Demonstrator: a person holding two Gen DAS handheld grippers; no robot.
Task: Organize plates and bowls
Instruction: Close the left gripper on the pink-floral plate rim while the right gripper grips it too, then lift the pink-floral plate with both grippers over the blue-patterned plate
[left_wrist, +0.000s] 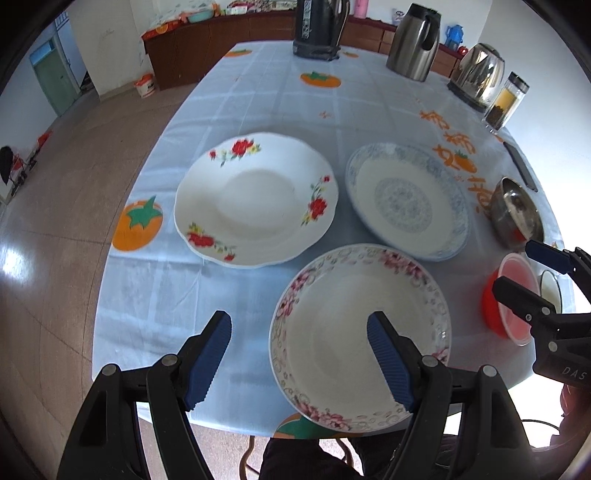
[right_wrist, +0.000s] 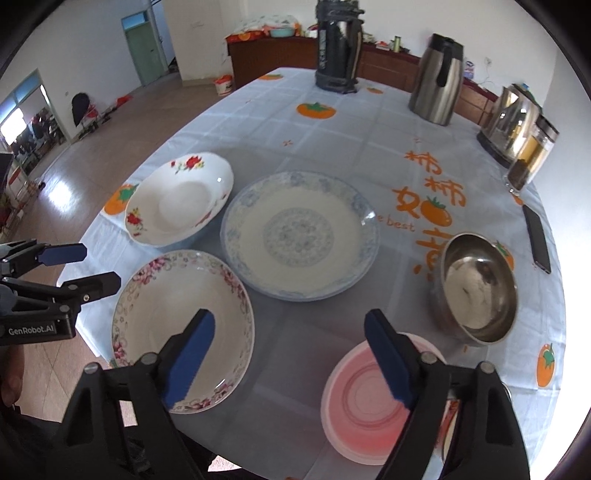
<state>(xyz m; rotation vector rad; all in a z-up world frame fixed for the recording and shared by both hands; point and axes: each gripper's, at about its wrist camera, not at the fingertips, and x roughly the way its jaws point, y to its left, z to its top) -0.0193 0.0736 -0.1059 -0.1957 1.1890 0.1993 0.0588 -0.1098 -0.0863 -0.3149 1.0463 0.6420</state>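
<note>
Nearest the table edge, the left tool (left_wrist: 299, 354) hangs with its blue fingers spread wide and nothing between them; one finger sits over the pink-flowered plate (left_wrist: 354, 332), the other over bare cloth beside it. The right tool (right_wrist: 291, 350) is just as wide open and holds nothing, poised above the gap between that plate (right_wrist: 177, 295) and a pink plastic bowl (right_wrist: 362, 406), which looks empty. In the left view a small white enamel cup (left_wrist: 551, 290) peeks out beside the pink bowl (left_wrist: 511, 295); what it holds cannot be told.

A little further in, on the right, a steel bowl (right_wrist: 476, 288) stands apart from the pink one, with something pale in its bottom that I cannot make out. A dark phone (right_wrist: 537, 238) lies flat beyond it, near the tabletop (right_wrist: 351, 122) edge.

In the middle, the blue-patterned plate (right_wrist: 299, 236) lies flat and empty, just behind the pink-flowered one. To its left a white plate with red flowers (right_wrist: 177, 203) sits close beside it, also empty.

At the far side stand a glass jar (right_wrist: 532, 158) with dark stuff at the bottom, a shiny kettle (right_wrist: 511, 122), a steel jug (right_wrist: 437, 77) and a dark thermos (right_wrist: 338, 55), all upright and well apart from the plates.
</note>
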